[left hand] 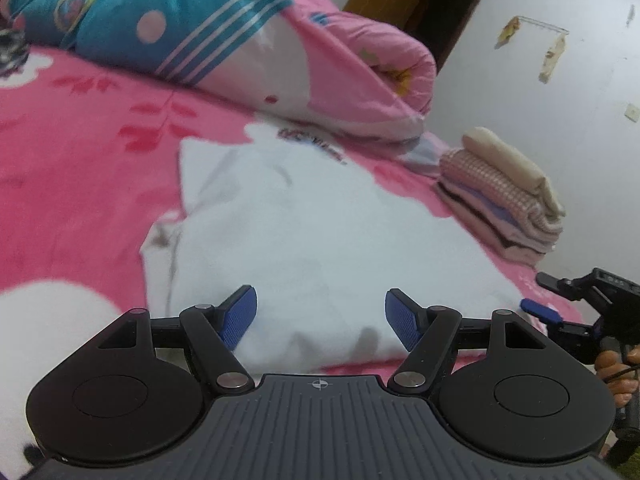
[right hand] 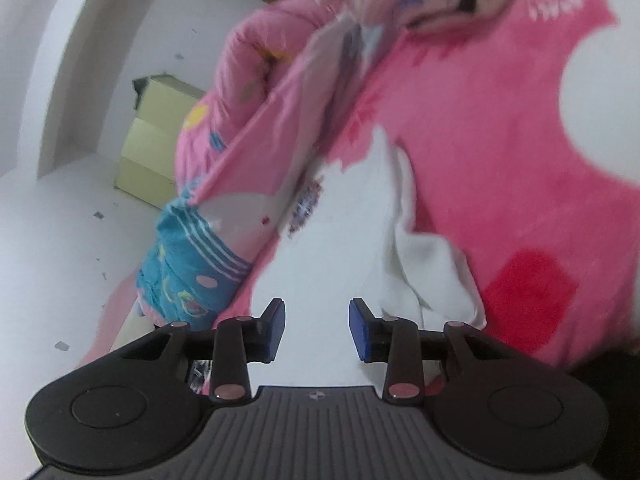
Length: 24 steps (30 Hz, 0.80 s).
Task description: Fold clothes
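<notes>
White garment (left hand: 320, 232) lies folded on the pink bed (left hand: 72, 168); left gripper (left hand: 320, 320) and right gripper (right hand: 317, 328) hover, jaws wide apart, gripping nothing.

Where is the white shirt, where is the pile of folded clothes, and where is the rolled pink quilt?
white shirt (left hand: 320, 232): left wrist view, on its flat middle.
pile of folded clothes (left hand: 500, 196): left wrist view, on the checked pink layer.
rolled pink quilt (left hand: 384, 64): left wrist view, on its rounded end.

Soft, even indoor light, no glare; shadows are faint. Both fisheye views bend strongly at the edges. Motion blur smears the pink quilt (left hand: 360, 64) and perhaps the folded stack (left hand: 504, 196).
</notes>
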{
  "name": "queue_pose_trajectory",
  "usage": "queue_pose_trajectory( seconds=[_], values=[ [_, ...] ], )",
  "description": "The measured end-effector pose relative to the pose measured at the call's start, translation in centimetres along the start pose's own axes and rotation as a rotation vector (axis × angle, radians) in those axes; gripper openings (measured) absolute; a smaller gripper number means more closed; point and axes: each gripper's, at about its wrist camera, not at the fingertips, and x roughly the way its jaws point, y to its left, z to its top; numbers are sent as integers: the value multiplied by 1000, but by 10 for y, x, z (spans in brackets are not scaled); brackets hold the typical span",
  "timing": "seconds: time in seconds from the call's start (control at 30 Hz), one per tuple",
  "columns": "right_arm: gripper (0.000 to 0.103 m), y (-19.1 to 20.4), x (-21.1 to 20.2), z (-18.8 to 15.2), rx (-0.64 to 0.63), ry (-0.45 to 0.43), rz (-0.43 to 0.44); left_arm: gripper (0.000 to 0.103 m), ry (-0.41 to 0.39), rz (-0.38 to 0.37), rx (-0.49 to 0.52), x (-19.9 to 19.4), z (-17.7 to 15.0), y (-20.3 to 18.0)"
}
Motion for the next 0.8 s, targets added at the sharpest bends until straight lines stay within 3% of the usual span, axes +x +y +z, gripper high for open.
queue_pose_trajectory(
  seconds=[0.03,0.13,0.2,0.3,0.37,0.43,0.57,0.7,0.77,0.8],
  values=[
    [36,-7,3,1,15,-1,-48,71,2,4,-3,1,-2,3],
    [15,-24,4,4,67,-7,-159,71,-16,0,-14,-5,-1,7],
    [16,-22,-2,4,77,-18,-148,71,-62,-5,-18,-14,7,12],
    [17,-3,-5,1,-19,-27,-165,71,-126,12,-30,-18,31,26],
    [17,4,-1,0,-46,-18,-155,71,-103,70,-45,-4,54,42],
    [17,11,2,-1,-72,-11,-152,69,-28,142,-67,24,80,64],
    [17,20,19,-10,-120,7,-145,52,51,224,-78,76,115,92],
    [17,21,24,-17,-152,17,-148,38,93,177,-49,104,123,87],
    [17,18,25,-18,-155,15,-150,15,117,216,-6,116,121,83],
    [17,17,24,-17,-154,14,-150,11,118,236,13,120,119,81]
  ],
)
